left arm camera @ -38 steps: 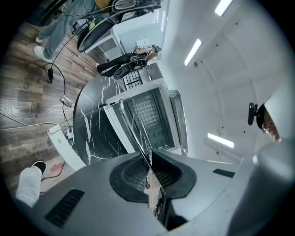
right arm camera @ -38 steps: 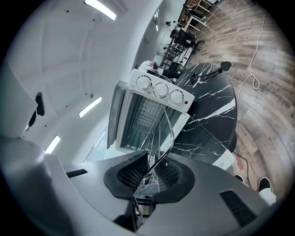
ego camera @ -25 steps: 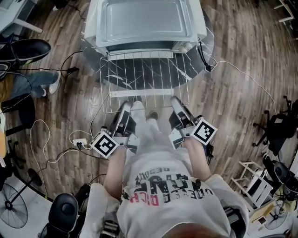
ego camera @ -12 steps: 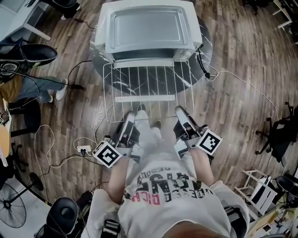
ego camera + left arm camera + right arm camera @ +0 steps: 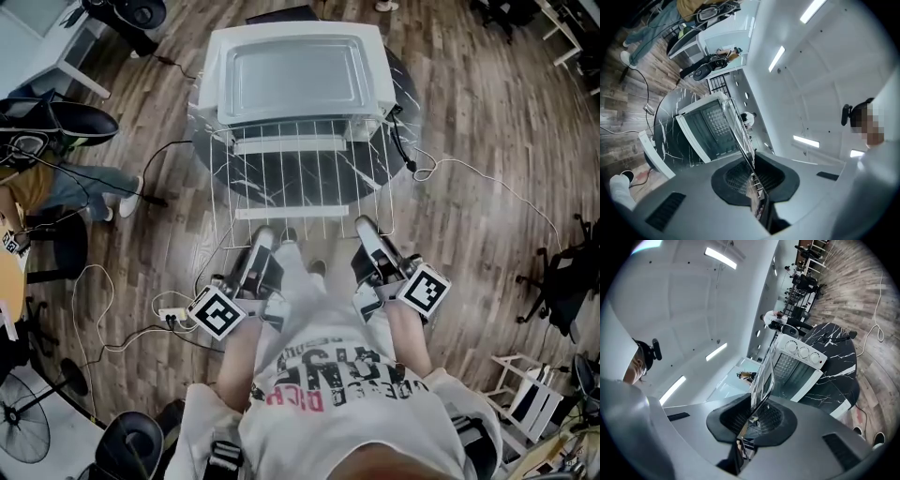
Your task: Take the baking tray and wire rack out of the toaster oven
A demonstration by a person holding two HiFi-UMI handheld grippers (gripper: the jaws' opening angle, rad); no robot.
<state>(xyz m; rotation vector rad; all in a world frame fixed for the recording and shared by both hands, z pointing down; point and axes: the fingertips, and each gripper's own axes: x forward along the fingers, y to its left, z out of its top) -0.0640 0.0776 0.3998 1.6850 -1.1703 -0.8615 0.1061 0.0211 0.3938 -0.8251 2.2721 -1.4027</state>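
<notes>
While both tools are clamped, item one, the silver wire rack (image 5: 300,183) of thin parallel rods, hangs roughly level in the air before the boxy white toaster oven (image 5: 211,70)

Left gripper (image 5: 262,234): jaws pinched tight on the near edge of the wire rack, towards its left corner (the left gripper view shows the rod nipped between them). Right gripper (image 5: 367,227): likewise clenched on that same near edge, towards the right corner.

Far edge of the rack: at the oven's front; whether it is clear of the mouth cannot be told.

Item two, the grey rectangular metal baking tray (image 5: 291,75): lying flat on the oven's roof, well apart from both grippers.

Glass oven door (image 5: 656,157), white-framed: dropped open, below the rack.

Stand: round black marble-patterned table (image 5: 403,98), bearing the oven.

Underfoot: brown wooden plank floor (image 5: 487,187)
</notes>
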